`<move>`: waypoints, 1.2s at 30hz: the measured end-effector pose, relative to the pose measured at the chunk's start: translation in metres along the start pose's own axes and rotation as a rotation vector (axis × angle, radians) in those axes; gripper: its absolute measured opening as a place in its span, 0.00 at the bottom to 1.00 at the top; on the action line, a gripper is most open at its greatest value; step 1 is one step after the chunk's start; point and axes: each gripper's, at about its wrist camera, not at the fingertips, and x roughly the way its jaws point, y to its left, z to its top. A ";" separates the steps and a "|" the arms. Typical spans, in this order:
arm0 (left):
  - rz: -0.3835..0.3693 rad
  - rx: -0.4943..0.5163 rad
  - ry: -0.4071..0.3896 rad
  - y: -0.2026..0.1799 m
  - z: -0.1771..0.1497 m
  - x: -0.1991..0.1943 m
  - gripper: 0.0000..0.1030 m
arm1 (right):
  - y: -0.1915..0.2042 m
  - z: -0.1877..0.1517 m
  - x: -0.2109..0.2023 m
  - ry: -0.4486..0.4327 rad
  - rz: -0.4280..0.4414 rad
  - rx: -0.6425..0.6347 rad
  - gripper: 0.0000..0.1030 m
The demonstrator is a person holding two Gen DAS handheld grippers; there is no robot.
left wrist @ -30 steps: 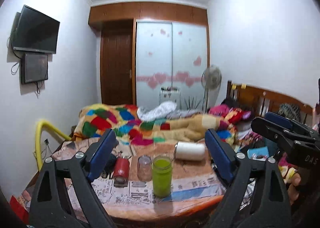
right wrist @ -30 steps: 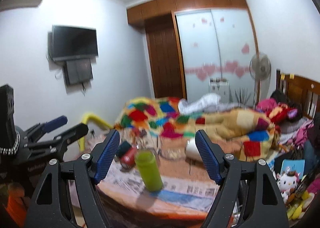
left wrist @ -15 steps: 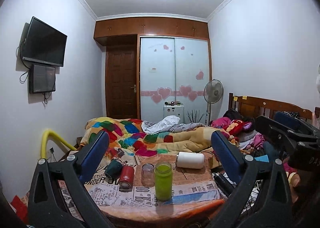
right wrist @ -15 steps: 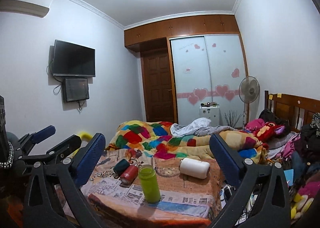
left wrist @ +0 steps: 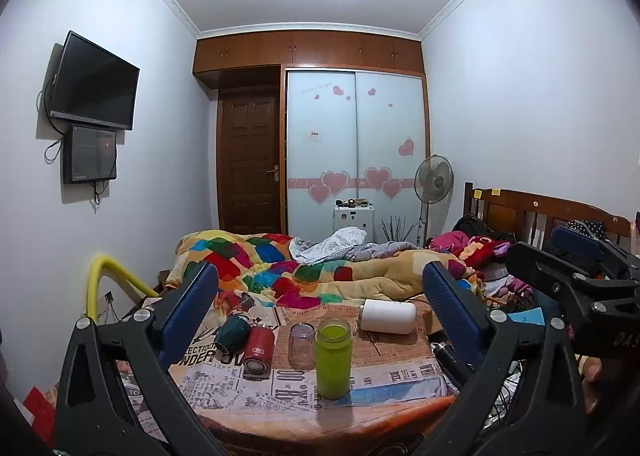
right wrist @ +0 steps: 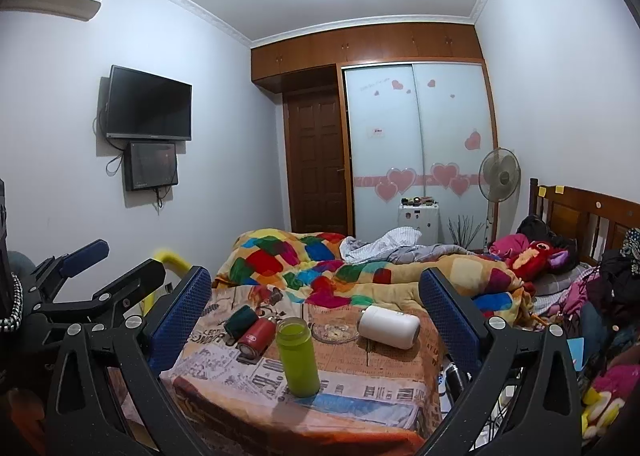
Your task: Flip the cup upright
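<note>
Nearest, the left gripper (left wrist: 320, 292) and the right gripper (right wrist: 315, 290) each stand spread wide with nothing between their blue pads, both short of the newspaper-covered table (left wrist: 384, 412), whose near edge their black frames partly cut off. Just past that edge a lime-green lidded bottle (left wrist: 333, 352) stands upright. Behind it in the left view is a clear glass tumbler (left wrist: 302, 345); whether it is mouth-up cannot be told. Left of these a red cylindrical cup (left wrist: 258, 346) lies on its side, touching a dark green cup (left wrist: 232, 332) lying tipped beside it. Farther right a white cylindrical flask (left wrist: 387, 316) lies on its side. Only the right view shows a shallow glass dish (right wrist: 335, 330) between bottle and flask. Beyond, a patchwork quilt (right wrist: 288, 264) covers the bed.
</note>
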 end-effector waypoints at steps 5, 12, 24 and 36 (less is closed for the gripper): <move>0.001 -0.010 0.006 0.002 0.000 0.002 0.99 | 0.000 -0.001 0.000 0.008 0.002 -0.004 1.00; 0.005 -0.018 0.014 0.006 -0.003 0.008 0.99 | 0.000 -0.003 0.001 0.020 0.002 -0.007 1.00; 0.000 -0.029 0.013 0.006 -0.004 0.012 1.00 | 0.000 -0.001 0.001 0.020 0.003 -0.006 1.00; -0.002 -0.027 0.007 0.003 -0.001 0.014 1.00 | 0.000 0.001 0.003 0.017 -0.003 -0.009 1.00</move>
